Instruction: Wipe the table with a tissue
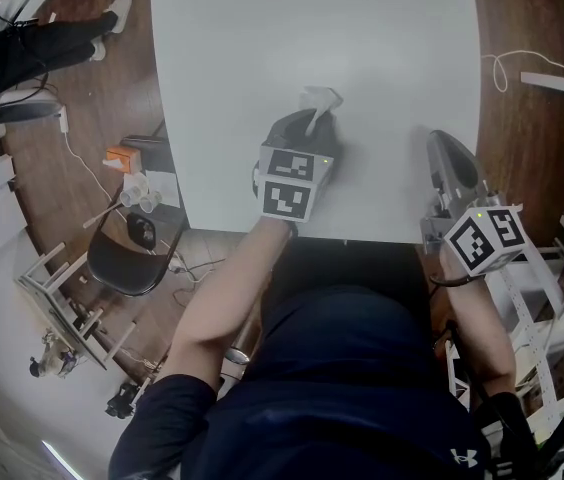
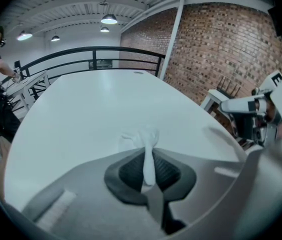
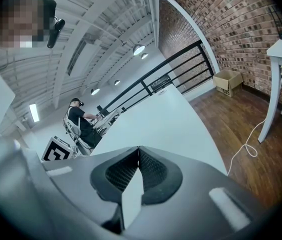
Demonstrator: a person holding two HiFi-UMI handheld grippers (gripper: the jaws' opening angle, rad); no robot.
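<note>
Left gripper is clamping the tissue. Its jaws are pressing together on a thin twisted neck of the paper, and the loose crumpled end is poking out past the tips. We are holding it low over the table, near the front edge on our side, about mid-width. We cannot tell whether the tissue is actually touching the surface. Right gripper is clenched on nothing, jaws meeting pad to pad. We are holding it by the table's right front corner, well apart from the left one.

Handling: the tissue is looking very light, soft and floppy, with no stiffness, so it is probably going to fold under or bunch up when dragged. It likely tears easily too, more so on anything wet. The grip is sitting on the narrow pinched part, which we judge right, since it is leaving plenty of free paper ahead of the jaws to make contact. Pressing should be gentle and flat, so the paper and not the hard tips is rubbing the table. White tissue on a white table is making contact hard to read. Wiping is looking barely begun, with most of the table lying ahead.
</note>
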